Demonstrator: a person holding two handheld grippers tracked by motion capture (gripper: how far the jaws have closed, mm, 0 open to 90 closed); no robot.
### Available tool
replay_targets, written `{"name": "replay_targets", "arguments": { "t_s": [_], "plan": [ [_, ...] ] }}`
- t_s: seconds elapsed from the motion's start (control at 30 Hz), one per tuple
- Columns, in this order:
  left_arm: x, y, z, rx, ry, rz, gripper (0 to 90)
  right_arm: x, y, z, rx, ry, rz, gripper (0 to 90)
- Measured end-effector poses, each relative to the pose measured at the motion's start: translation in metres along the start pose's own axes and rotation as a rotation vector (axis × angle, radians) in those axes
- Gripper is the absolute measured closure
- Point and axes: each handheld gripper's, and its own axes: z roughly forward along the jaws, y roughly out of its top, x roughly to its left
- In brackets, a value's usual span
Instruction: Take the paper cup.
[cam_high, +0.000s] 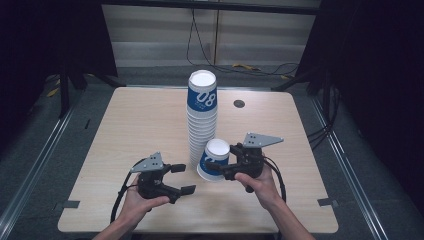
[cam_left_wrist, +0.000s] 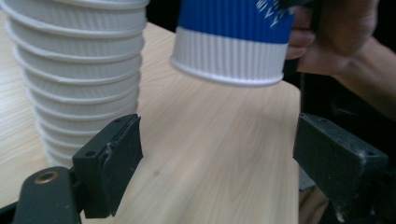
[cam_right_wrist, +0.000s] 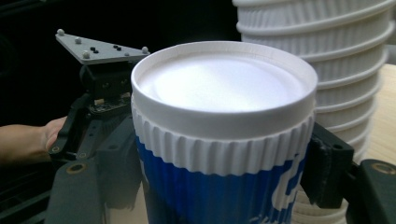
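A tall stack of upside-down blue-and-white ribbed paper cups (cam_high: 202, 115) (cam_left_wrist: 79, 70) (cam_right_wrist: 336, 60) stands mid-table. Just right of its foot, my right gripper (cam_high: 215, 167) (cam_right_wrist: 224, 177) is shut on a single upside-down cup (cam_high: 216, 149) (cam_right_wrist: 219, 140), one jaw on each side of its wall. In the left gripper view that cup (cam_left_wrist: 231, 46) hangs slightly tilted, its rim a little above the tabletop. My left gripper (cam_high: 185, 178) (cam_left_wrist: 217, 154) stands open at the front left of the stack, jaws wide apart with only bare wood between them.
The light wooden table (cam_high: 140, 125) has a round cable hole (cam_high: 239, 103) at the back right of the stack. Tape marks sit at its front corners (cam_high: 325, 202). Cables run over the dark floor behind the table (cam_high: 260, 67).
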Motion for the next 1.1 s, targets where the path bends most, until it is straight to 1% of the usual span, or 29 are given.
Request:
{"name": "replay_targets", "arguments": {
  "t_s": [0.07, 0.1, 0.13, 0.27, 0.33, 0.4, 0.47, 0.5, 0.67, 0.7, 0.83, 0.9, 1.1],
  "plan": [
    [0.000, 0.000, 0.000, -0.005, -0.016, -0.008, 15.6, 0.000, -0.001, 0.002, -0.008, 0.027, 0.026, 27.7],
    [0.000, 0.000, 0.000, -0.010, -0.018, -0.009, 15.6, 0.000, -0.002, 0.003, -0.002, 0.039, 0.027, 27.8],
    [0.000, 0.000, 0.000, -0.015, -0.019, -0.009, 15.6, 0.000, -0.002, 0.004, 0.004, 0.039, 0.024, 27.8],
    [-0.002, 0.000, 0.001, -0.009, -0.029, 0.002, 15.6, 0.002, -0.004, 0.008, 0.002, 0.068, 0.030, 27.8],
    [-0.003, 0.000, 0.001, -0.012, -0.034, 0.002, 15.6, 0.002, -0.005, 0.010, -0.009, 0.088, 0.037, 27.8],
    [-0.003, 0.002, 0.001, -0.013, -0.048, 0.017, 15.6, 0.002, -0.006, 0.012, -0.008, 0.096, 0.039, 27.8],
    [-0.004, 0.004, -0.001, -0.024, -0.042, 0.015, 15.6, 0.002, -0.008, 0.013, -0.007, 0.105, 0.042, 27.8],
    [-0.003, 0.004, -0.002, -0.027, -0.048, 0.019, 15.6, 0.003, -0.009, 0.014, -0.006, 0.110, 0.049, 27.8],
    [-0.004, 0.001, 0.002, -0.015, -0.053, 0.020, 15.7, 0.007, -0.011, 0.022, 0.009, 0.127, 0.046, 27.8],
    [-0.005, 0.001, 0.003, -0.011, -0.061, 0.022, 15.7, 0.008, -0.011, 0.023, 0.012, 0.129, 0.043, 27.8],
    [-0.006, 0.001, 0.006, -0.004, -0.049, 0.025, 15.6, 0.010, -0.012, 0.026, 0.015, 0.139, 0.044, 27.8],
    [-0.006, 0.001, 0.007, -0.005, -0.054, 0.026, 15.6, 0.011, -0.013, 0.027, 0.017, 0.143, 0.048, 27.8],
    [-0.007, 0.001, 0.013, 0.007, -0.057, 0.022, 14.7, 0.014, -0.014, 0.031, 0.031, 0.153, 0.040, 27.9]
  ]
}}
